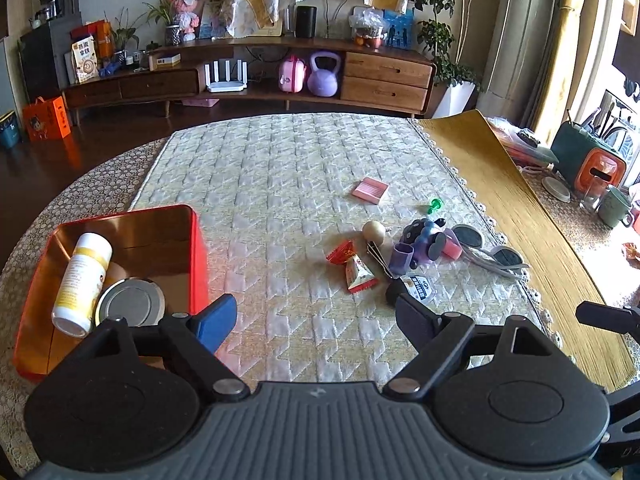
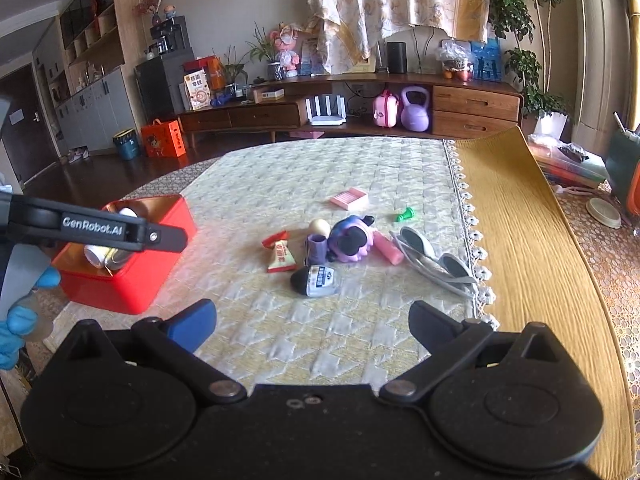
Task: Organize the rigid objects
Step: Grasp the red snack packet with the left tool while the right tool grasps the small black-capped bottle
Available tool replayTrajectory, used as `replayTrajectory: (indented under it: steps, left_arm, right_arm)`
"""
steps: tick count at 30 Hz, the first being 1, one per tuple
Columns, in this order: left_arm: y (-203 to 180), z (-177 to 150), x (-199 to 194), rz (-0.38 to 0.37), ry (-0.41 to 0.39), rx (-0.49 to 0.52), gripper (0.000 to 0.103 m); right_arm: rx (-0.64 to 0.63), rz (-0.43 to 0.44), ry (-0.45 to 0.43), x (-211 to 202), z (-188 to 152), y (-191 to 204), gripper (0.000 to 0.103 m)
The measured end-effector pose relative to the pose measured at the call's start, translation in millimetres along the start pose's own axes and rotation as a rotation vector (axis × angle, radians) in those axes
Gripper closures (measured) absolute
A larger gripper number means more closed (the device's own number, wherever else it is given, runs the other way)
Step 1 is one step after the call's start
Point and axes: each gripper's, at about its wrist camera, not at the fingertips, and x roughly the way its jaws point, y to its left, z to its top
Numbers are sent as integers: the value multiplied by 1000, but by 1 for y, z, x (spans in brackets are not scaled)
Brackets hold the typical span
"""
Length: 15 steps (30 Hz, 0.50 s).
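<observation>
On a quilted table mat (image 1: 280, 168), a scatter of small items waits at center right of both wrist views: a purple plush toy (image 1: 426, 240), a pink tube (image 2: 387, 249), sunglasses (image 2: 434, 262), wrapped candies (image 1: 358, 272), a wooden ball (image 1: 374, 232), a green pin (image 1: 434, 205), a pink pad (image 1: 371, 191) and a small dark-capped bottle (image 2: 318, 280). The red tin (image 1: 198, 256), at lower left of the left view, already holds a white bottle (image 1: 82, 280) and a round can (image 1: 130, 302). Both the left gripper (image 1: 316, 320) and right gripper (image 2: 312, 324) stand wide open and empty. The dark-capped bottle lies nearest, straight ahead of the right gripper, its long axis running left to right across the frame; the right hand looks better placed to take it.
</observation>
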Motion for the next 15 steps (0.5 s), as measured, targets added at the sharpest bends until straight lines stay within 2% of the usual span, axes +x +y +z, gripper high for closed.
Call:
replayTrajectory:
  steps: [8, 15]
  left_arm:
    - [-14, 12, 47, 1, 48, 11, 16]
    - [-10, 24, 91, 26, 93, -49, 16]
  right_arm:
    - [-56, 3, 30, 33, 0, 1, 1]
    - [-74, 7, 68, 69, 3, 3, 4]
